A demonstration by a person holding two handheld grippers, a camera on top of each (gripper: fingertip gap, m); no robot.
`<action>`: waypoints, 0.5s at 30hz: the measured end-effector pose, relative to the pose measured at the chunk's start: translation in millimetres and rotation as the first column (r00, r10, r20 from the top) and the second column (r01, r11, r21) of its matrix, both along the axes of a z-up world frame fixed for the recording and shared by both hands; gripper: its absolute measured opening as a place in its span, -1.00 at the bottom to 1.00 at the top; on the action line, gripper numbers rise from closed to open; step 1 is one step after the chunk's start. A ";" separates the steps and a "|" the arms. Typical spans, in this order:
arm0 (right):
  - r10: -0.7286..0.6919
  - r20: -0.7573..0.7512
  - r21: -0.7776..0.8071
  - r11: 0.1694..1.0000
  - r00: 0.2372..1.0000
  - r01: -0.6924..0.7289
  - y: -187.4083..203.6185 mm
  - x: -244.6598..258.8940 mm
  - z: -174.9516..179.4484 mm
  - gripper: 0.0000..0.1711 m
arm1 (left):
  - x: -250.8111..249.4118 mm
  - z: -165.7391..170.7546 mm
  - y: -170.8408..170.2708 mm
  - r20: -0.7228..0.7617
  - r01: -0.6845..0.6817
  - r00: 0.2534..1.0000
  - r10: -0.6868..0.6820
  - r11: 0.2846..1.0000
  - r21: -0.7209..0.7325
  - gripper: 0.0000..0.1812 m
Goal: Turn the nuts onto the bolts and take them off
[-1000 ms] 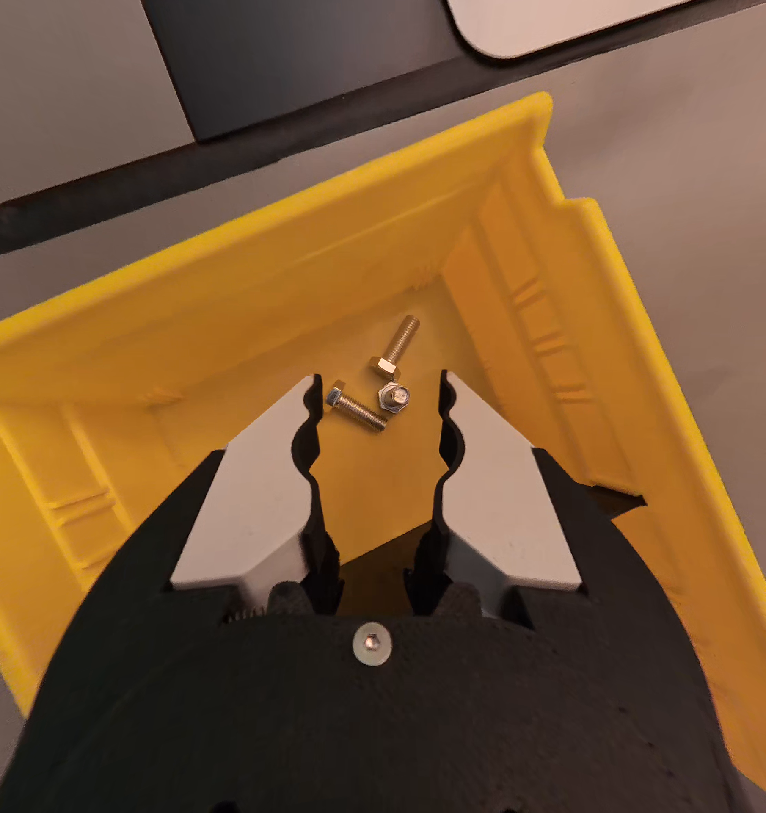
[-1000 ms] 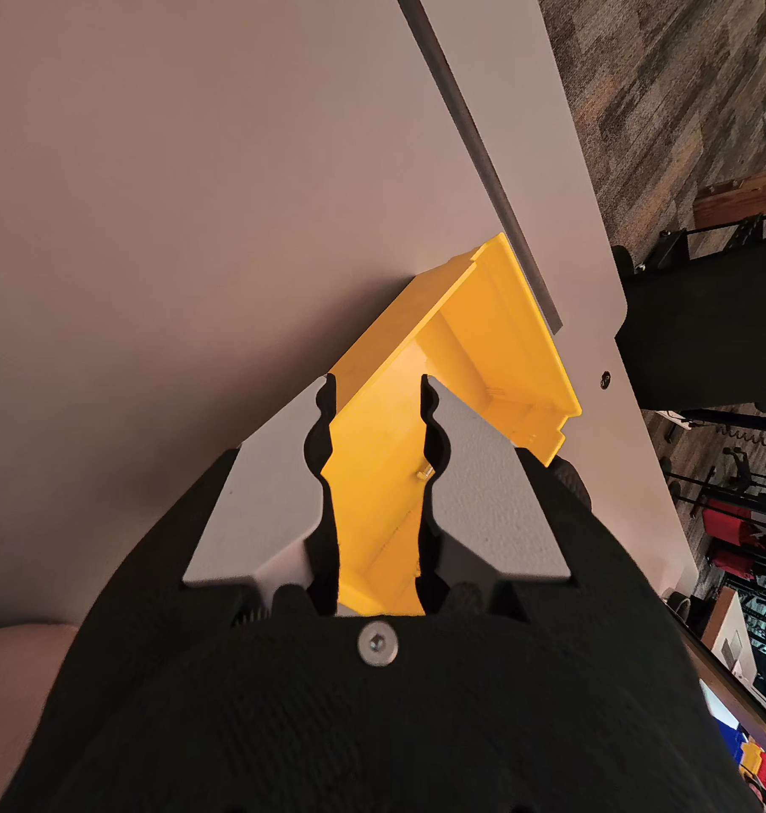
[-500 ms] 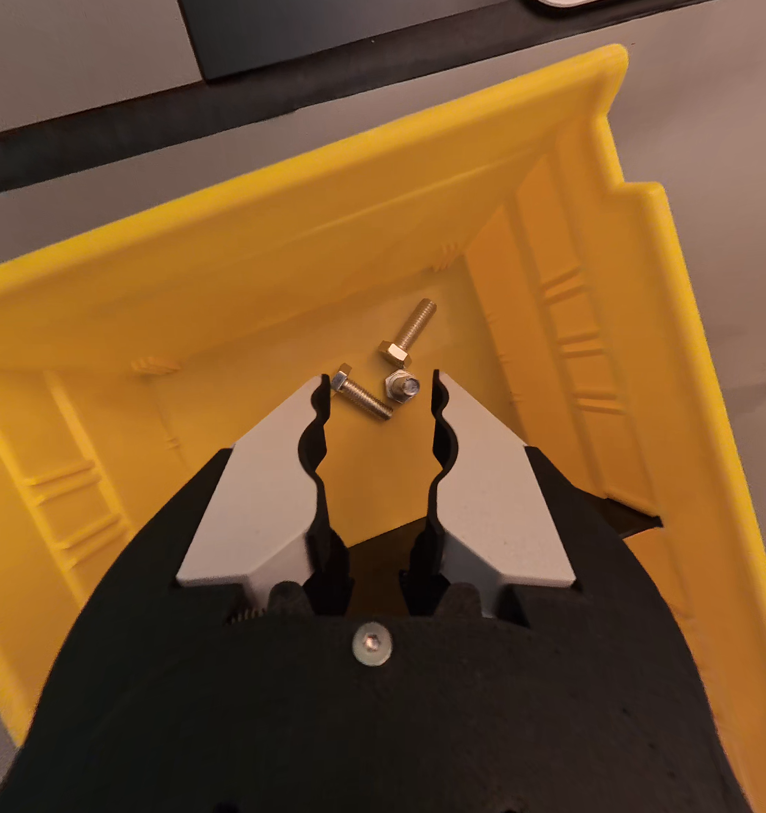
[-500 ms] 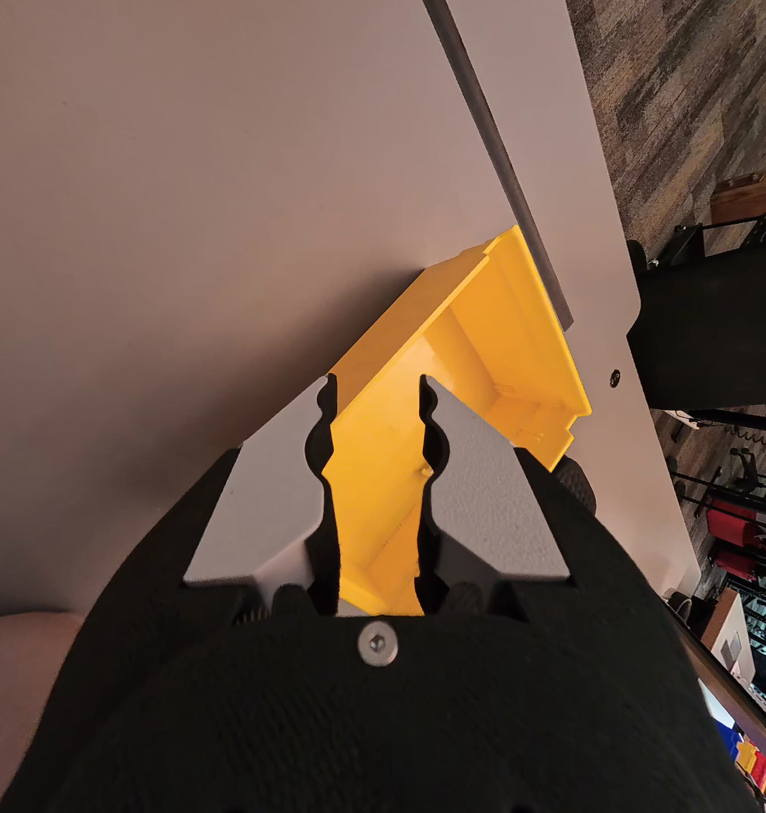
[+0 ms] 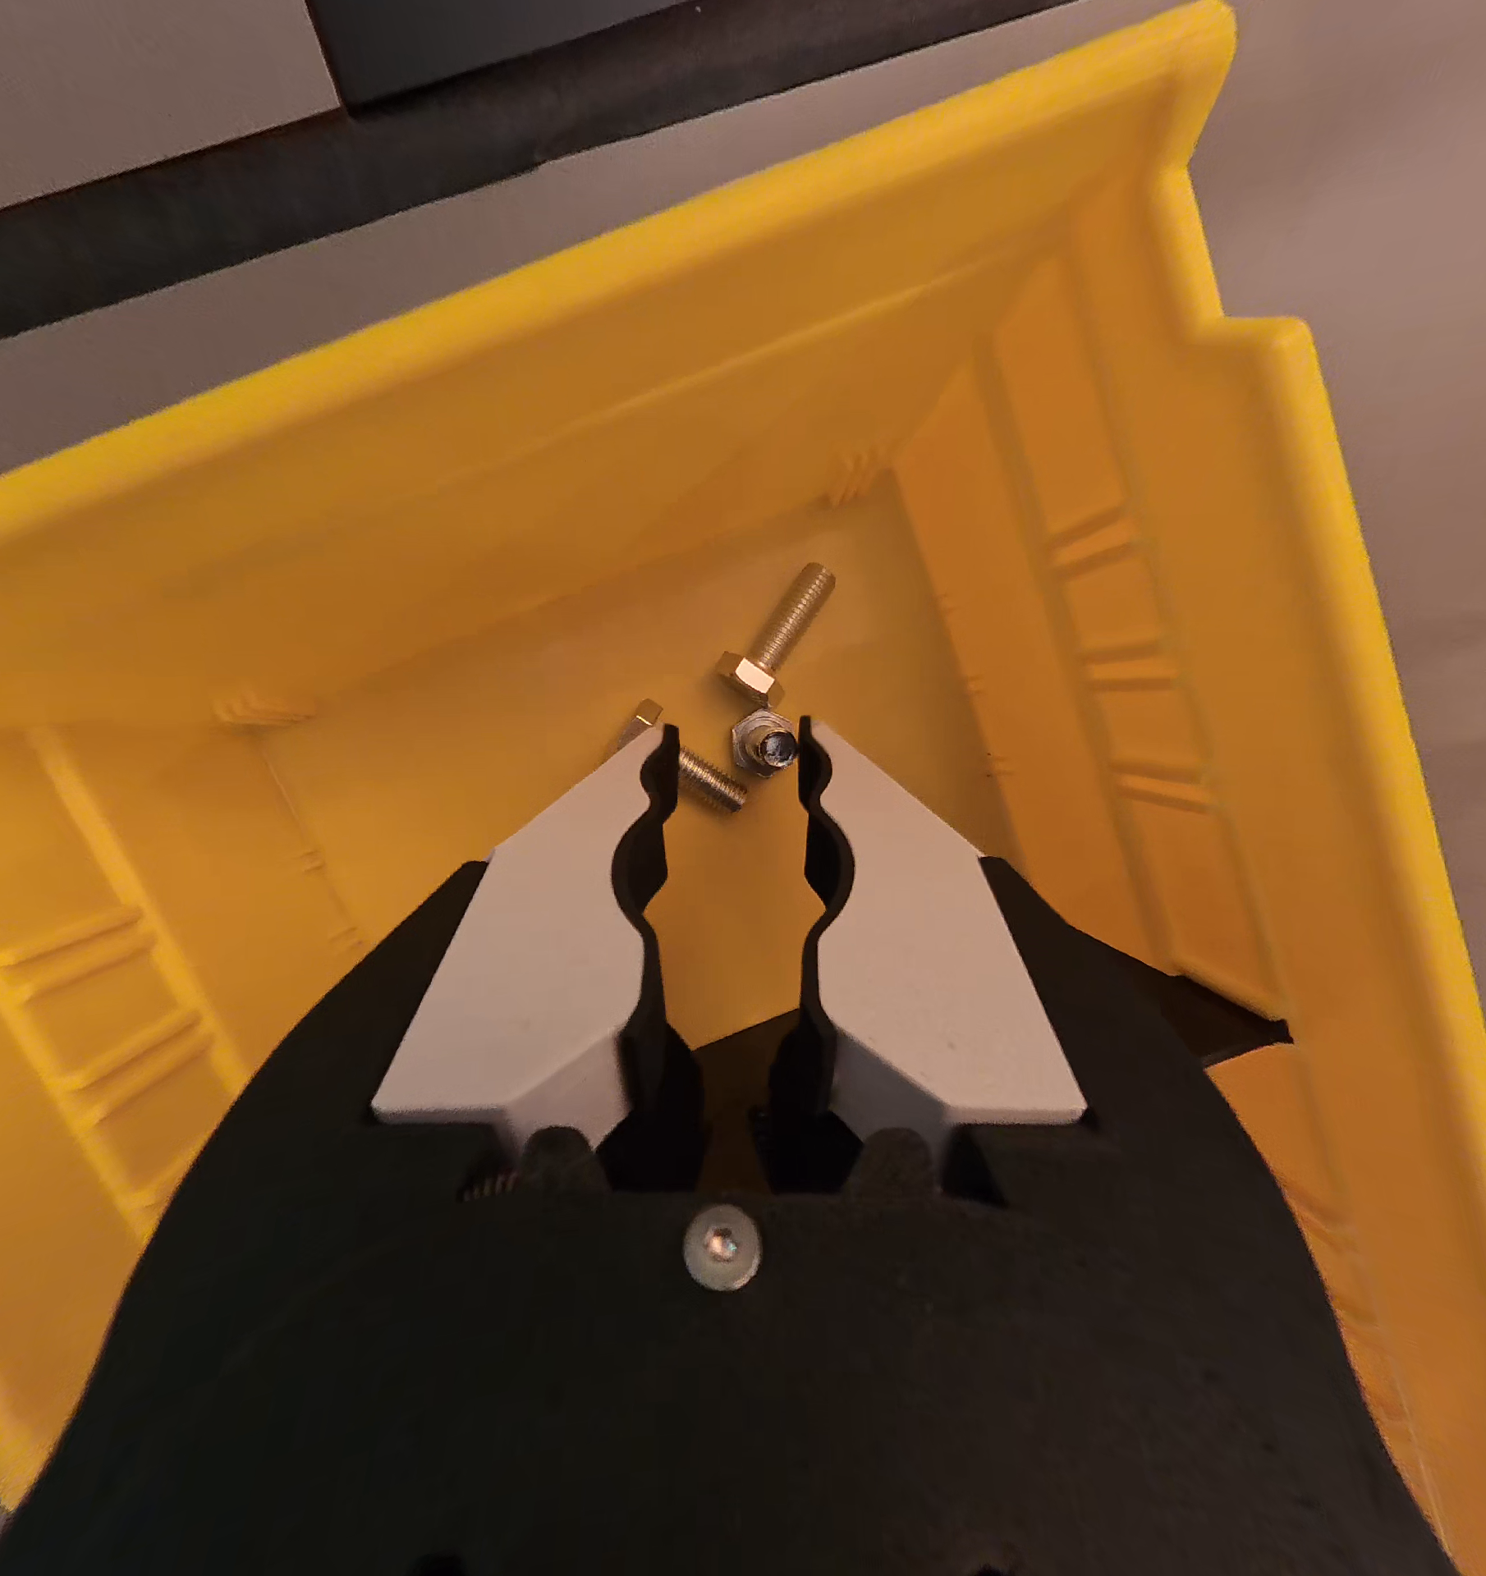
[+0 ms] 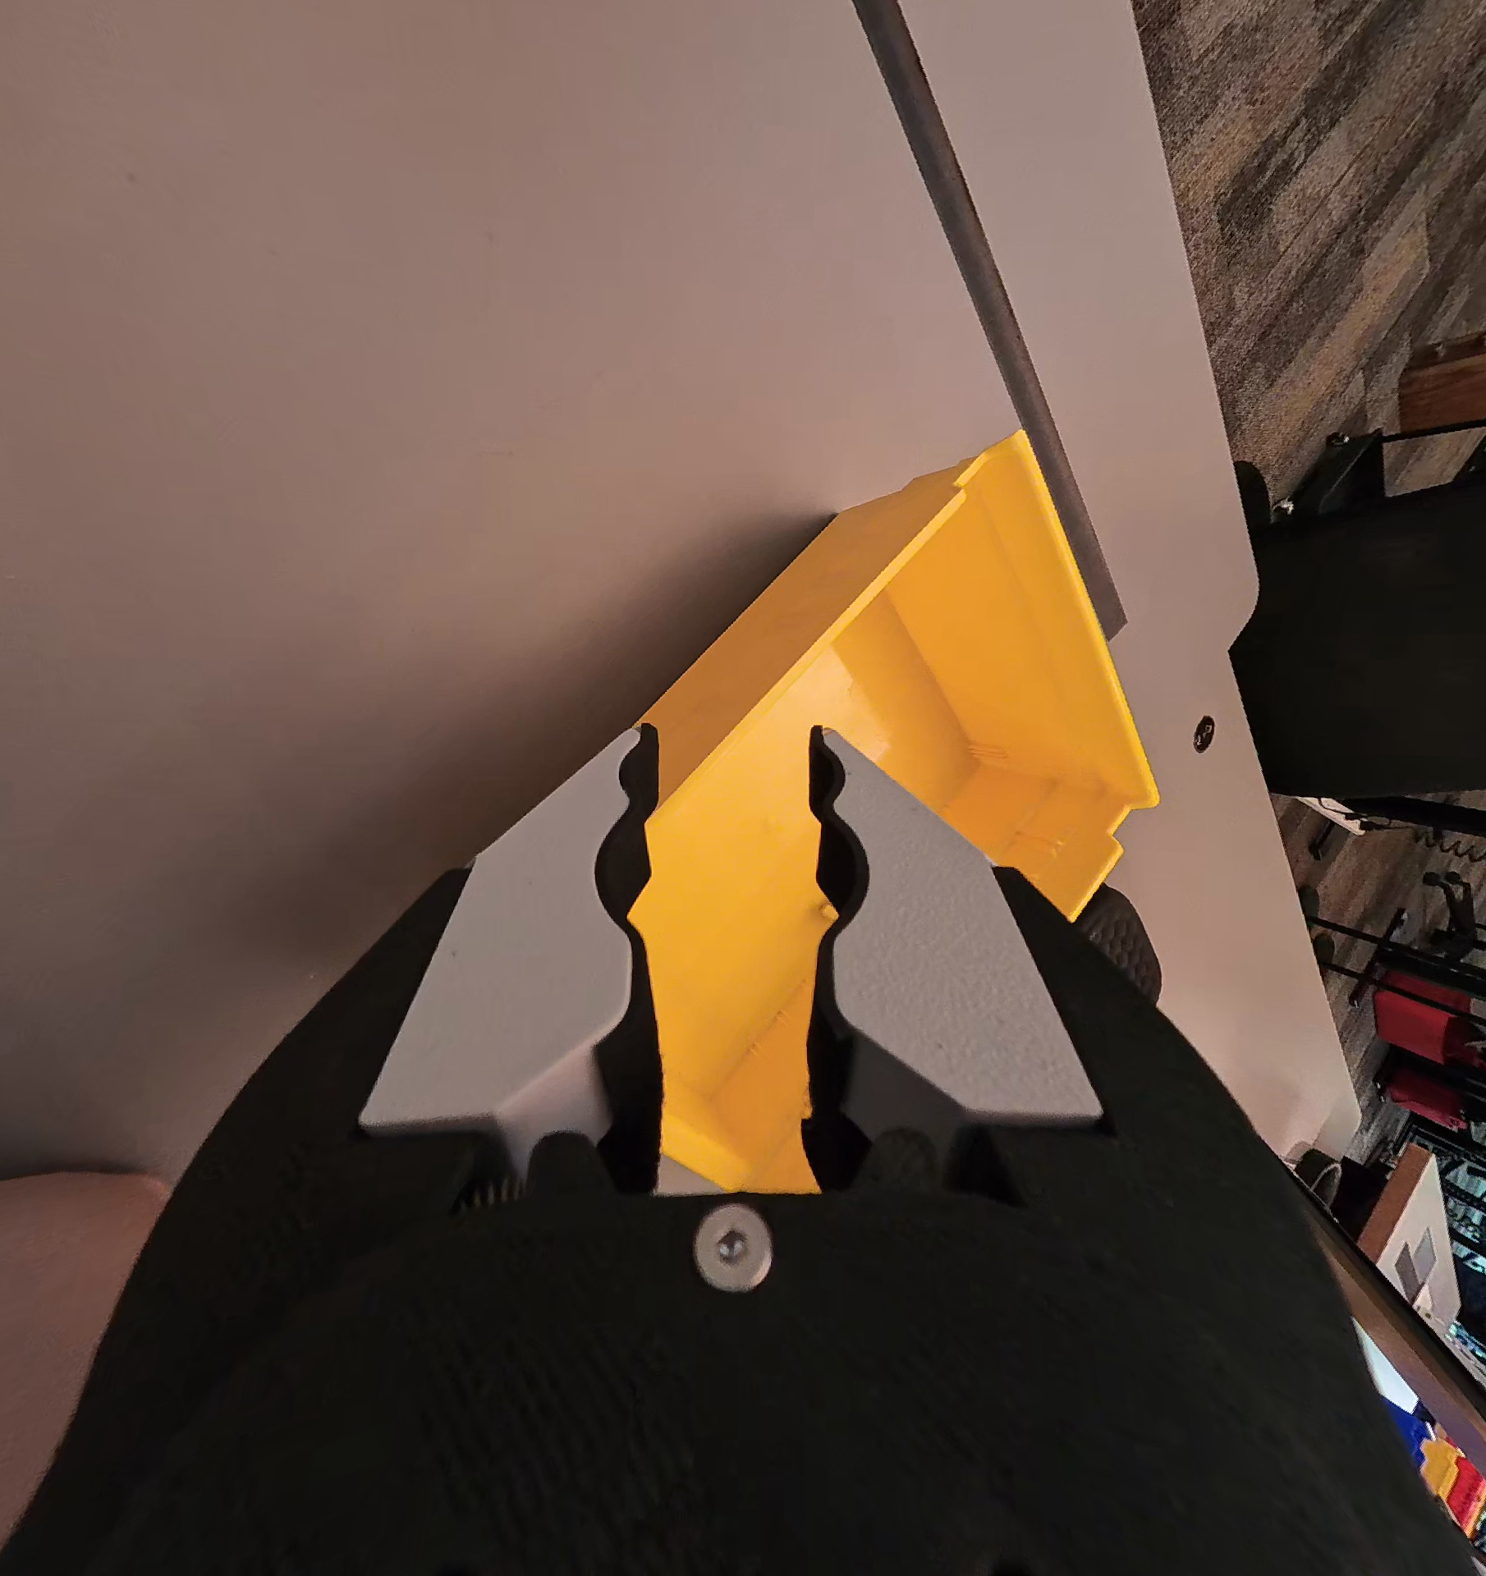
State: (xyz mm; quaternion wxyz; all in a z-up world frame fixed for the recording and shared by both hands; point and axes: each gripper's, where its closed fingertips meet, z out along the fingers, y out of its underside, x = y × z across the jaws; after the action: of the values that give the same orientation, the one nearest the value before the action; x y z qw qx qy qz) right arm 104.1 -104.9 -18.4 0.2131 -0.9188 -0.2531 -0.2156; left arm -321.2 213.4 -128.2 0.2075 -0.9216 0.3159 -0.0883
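Left gripper open over bolts in the yellow bin; right gripper open, empty.
The bolt with nut looks small, hard and slippery: best pinched across the nut's flats, beside loose bolts.

Left tongs agape, angled downward; right tongs agape, empty.
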 end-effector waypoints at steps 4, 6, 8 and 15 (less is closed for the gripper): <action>-0.002 -0.001 -0.003 1.000 1.000 0.002 -0.4 0.6 -0.6 -0.60 | -1.1 -3.1 -1.6 -0.017 0.008 1.000 -0.008 1.000 -0.011 -0.71; -0.002 0.000 -0.006 1.000 1.000 0.002 -0.5 0.8 -1.1 -0.60 | -1.1 -4.0 -2.4 -0.021 0.012 1.000 -0.012 1.000 -0.016 -0.70; -0.002 0.000 -0.010 1.000 1.000 0.002 -0.6 0.6 -1.8 -0.60 | -2.0 -5.0 -2.3 -0.032 0.013 0.999 -0.013 1.000 -0.016 -0.71; 0.002 0.000 -0.017 1.000 1.000 -0.002 -0.9 -0.3 -3.2 -0.60 | 1.3 -5.1 -2.2 -0.034 0.027 0.999 -0.027 1.000 -0.007 -0.87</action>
State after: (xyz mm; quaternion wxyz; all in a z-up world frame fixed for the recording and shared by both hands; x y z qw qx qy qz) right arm 103.8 -105.8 -21.6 0.2052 -0.9203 -0.2556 -0.2134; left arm -319.9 211.2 -133.2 0.1978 -0.9192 0.3317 -0.0766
